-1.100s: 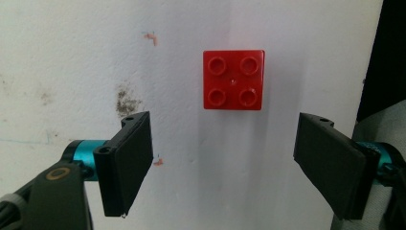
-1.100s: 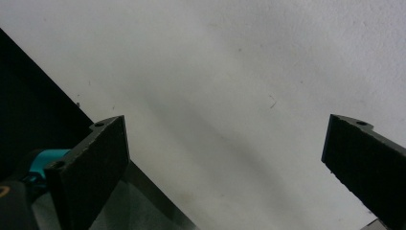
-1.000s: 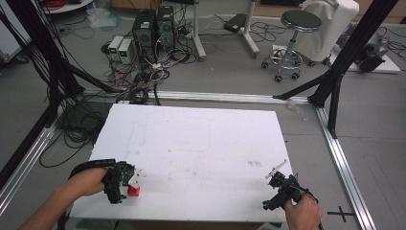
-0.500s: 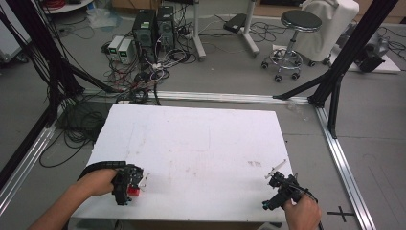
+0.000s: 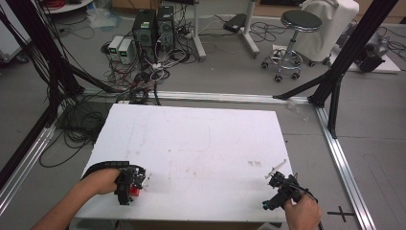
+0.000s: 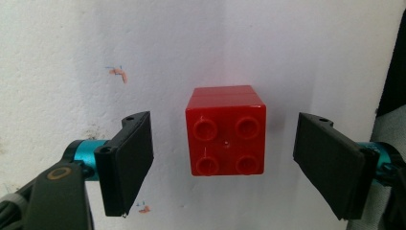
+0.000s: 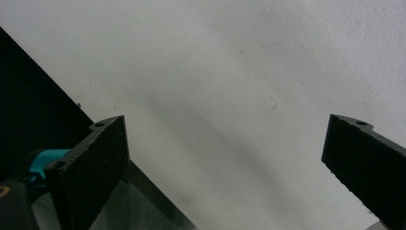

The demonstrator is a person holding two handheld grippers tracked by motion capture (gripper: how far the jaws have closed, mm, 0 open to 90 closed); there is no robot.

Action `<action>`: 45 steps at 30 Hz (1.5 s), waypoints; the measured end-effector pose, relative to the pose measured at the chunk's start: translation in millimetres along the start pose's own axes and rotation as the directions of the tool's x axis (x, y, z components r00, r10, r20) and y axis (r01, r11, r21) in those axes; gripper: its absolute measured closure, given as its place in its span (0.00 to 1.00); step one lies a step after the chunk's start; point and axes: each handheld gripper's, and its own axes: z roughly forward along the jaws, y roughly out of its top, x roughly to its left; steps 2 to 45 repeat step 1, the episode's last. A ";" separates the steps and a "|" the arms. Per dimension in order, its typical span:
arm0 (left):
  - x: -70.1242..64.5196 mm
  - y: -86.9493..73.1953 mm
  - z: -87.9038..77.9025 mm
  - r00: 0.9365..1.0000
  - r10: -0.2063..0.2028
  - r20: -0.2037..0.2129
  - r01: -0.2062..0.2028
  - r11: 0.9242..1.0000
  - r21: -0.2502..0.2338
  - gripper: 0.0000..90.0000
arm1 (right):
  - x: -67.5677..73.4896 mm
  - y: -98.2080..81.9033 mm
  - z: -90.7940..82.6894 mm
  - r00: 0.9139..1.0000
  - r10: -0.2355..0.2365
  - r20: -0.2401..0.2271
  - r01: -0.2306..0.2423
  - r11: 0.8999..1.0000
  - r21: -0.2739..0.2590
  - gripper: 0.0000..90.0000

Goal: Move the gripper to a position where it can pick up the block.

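- Black rubber pads face each other across a clear gap on the left gripper (image 6: 222, 158): its jaws stand wide apart, with the red block (image 6: 226, 130) centred between them and touching neither.
- A second ago the same gripper sat farther left on the table, its tip pointing right at the block; now the hand has swung round, so the tool lies over the block and looks straight down on its four studs. I read that as the line-up for a grasp being finished, with only the closing left.
- Seen from the high view, the left gripper (image 5: 128, 183) is at the near left corner of the white table (image 5: 201, 143), and the red block (image 5: 135, 192) peeks out beside it, close to the near edge.
- The block sits flat and square to the jaws, so a straight squeeze on its two side walls should take it cleanly.
- Over at the near right corner, the right gripper (image 5: 279, 190) has not moved across the three moments. Its jaws also stand spread, with nothing but bare table between them (image 7: 230, 163), so it seems to be waiting.
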 end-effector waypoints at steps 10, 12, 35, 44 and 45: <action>-0.1 -0.2 -0.6 1.000 -0.002 0.005 0.002 1.000 0.001 0.24 | 0.1 0.2 -0.1 1.000 0.000 0.000 0.000 1.000 -0.001 0.02; -0.1 -0.2 -0.6 1.000 -0.002 0.005 0.002 1.000 0.001 0.24 | 0.1 0.2 -0.1 1.000 0.000 0.000 0.000 1.000 -0.001 0.02; -0.1 -0.2 -0.6 1.000 -0.002 0.005 0.002 1.000 0.001 0.24 | 0.1 0.2 -0.1 1.000 0.000 0.000 0.000 1.000 -0.001 0.02; -0.1 -0.2 -0.6 1.000 -0.002 0.005 0.002 1.000 0.001 0.24 | 0.1 0.2 -0.1 1.000 0.000 0.000 0.000 1.000 -0.001 0.02; -0.1 -0.2 -0.6 1.000 -0.002 0.005 0.002 1.000 0.001 0.24 | 0.1 0.2 -0.1 1.000 0.000 0.000 0.000 1.000 -0.001 0.02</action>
